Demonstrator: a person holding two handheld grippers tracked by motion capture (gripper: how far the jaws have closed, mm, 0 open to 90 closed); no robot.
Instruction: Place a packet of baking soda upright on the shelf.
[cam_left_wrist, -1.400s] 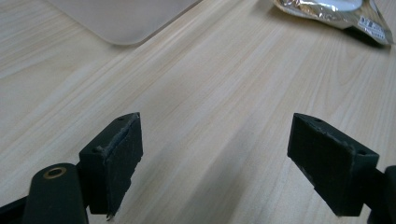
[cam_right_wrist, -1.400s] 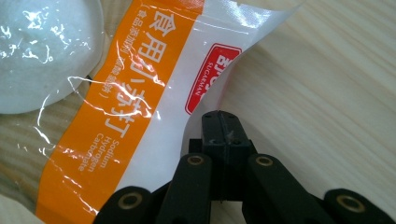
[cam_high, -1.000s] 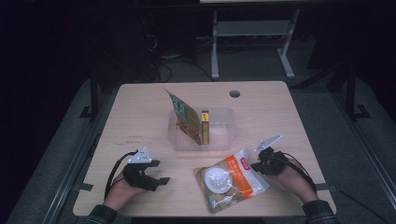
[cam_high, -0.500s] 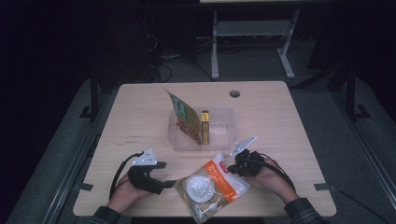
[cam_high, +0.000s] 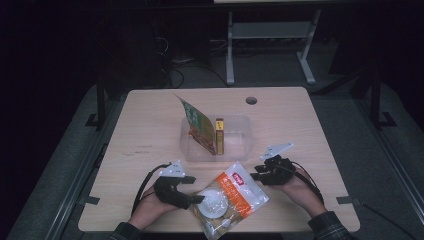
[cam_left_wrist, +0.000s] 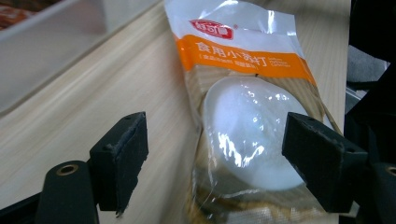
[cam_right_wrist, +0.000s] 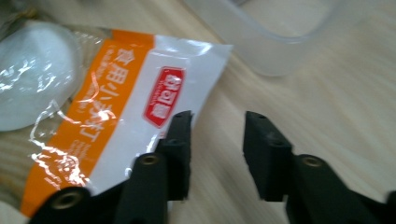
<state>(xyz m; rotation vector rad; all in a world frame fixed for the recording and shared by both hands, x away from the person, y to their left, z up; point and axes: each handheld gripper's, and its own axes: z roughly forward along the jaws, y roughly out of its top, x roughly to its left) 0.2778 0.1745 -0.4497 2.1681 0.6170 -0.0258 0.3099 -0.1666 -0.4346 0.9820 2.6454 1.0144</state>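
Fingers (cam_right_wrist: 180, 140) of the right gripper (cam_high: 261, 173) have just opened, releasing the orange-and-clear plastic snack bag (cam_high: 227, 197); left gripper (cam_high: 199, 192), spread wide around it, probably closes next.

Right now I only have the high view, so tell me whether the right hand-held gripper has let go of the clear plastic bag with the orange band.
Observer: Yes. The right hand-held gripper has just been opening its jaws, with bare wood between them; the clear plastic bag with the orange band lies beside one jaw.
Operator: Now report the left one.
Observer: The left hand-held gripper has just been closing its jaws, which straddle the bag's white round lump; one pad stands clear over wood.
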